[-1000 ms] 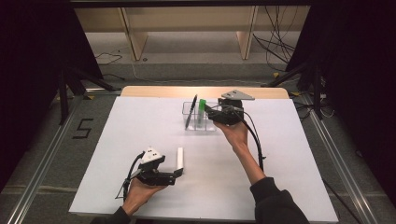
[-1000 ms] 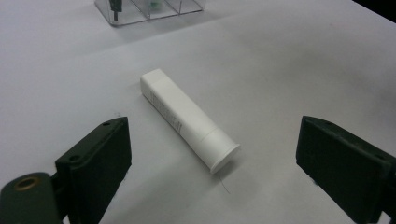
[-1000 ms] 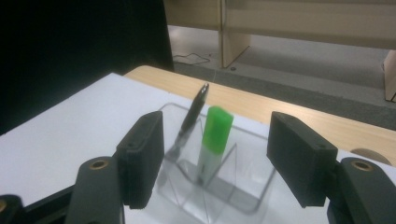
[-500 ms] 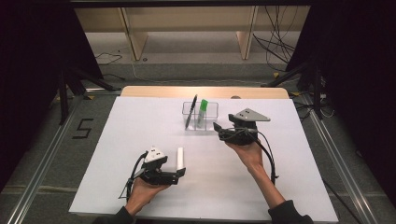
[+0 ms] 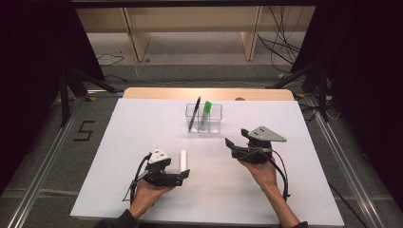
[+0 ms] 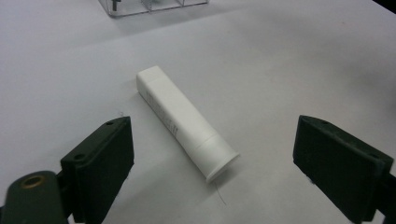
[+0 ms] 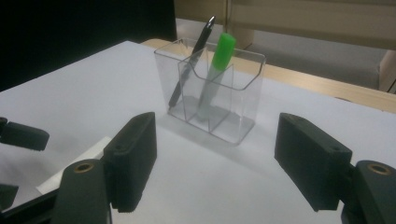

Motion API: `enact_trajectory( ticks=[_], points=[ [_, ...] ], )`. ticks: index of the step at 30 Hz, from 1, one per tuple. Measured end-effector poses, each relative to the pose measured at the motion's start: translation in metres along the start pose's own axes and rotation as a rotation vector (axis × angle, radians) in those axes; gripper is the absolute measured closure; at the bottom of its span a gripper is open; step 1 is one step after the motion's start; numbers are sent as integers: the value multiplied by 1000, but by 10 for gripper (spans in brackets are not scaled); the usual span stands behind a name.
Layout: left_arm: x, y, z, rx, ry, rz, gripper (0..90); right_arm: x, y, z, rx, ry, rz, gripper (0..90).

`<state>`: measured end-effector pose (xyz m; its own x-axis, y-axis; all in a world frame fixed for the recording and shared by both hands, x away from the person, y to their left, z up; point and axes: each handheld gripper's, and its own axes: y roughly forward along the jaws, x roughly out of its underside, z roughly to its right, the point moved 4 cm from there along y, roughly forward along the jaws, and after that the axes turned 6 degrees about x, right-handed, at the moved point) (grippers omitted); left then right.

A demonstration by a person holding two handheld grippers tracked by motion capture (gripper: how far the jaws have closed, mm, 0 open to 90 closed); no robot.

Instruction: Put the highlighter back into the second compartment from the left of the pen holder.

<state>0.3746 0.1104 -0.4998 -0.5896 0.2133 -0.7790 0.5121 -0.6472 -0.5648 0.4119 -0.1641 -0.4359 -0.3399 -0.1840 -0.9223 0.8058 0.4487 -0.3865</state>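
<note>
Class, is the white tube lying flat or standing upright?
Lying flat: the white tube rests lengthwise on the table between open jaws.

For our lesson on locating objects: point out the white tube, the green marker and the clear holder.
white tube (image 6: 184,122), left gripper view, middle of its body
green marker (image 7: 223,46), right gripper view, its green cap
clear holder (image 7: 243,105), right gripper view, its front wall

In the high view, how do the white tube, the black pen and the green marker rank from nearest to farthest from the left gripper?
1. White tube, lying just beyond the left gripper.
2. Black pen, left compartment of the clear holder.
3. Green marker, next compartment, slightly farther right.
</note>
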Motion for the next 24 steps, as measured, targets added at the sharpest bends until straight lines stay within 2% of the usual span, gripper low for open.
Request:
enact_trajectory(
  ticks=[3, 6, 11, 14, 18, 24],
  points=[
    [-1, 0, -1, -3, -24, 9, 121, 9, -2, 1, -4, 1, -1, 287],
    [-4, 1, -3, -6, -27, 7, 121, 14, -6, 0, -22, 18, 10, 282],
    [-8, 4, -5, -18, -31, 2, 121, 24, -12, -5, -56, 18, -3, 274],
    [-11, 7, -7, -26, -42, -1, 124, 31, -14, -6, -51, -1, -13, 272],
    [-15, 10, -8, -40, -34, -7, 127, 39, -17, -7, -43, -11, -29, 271],
    [-21, 15, -3, -49, -17, -22, 131, 45, -25, -6, -38, -1, -32, 264]
  ],
)
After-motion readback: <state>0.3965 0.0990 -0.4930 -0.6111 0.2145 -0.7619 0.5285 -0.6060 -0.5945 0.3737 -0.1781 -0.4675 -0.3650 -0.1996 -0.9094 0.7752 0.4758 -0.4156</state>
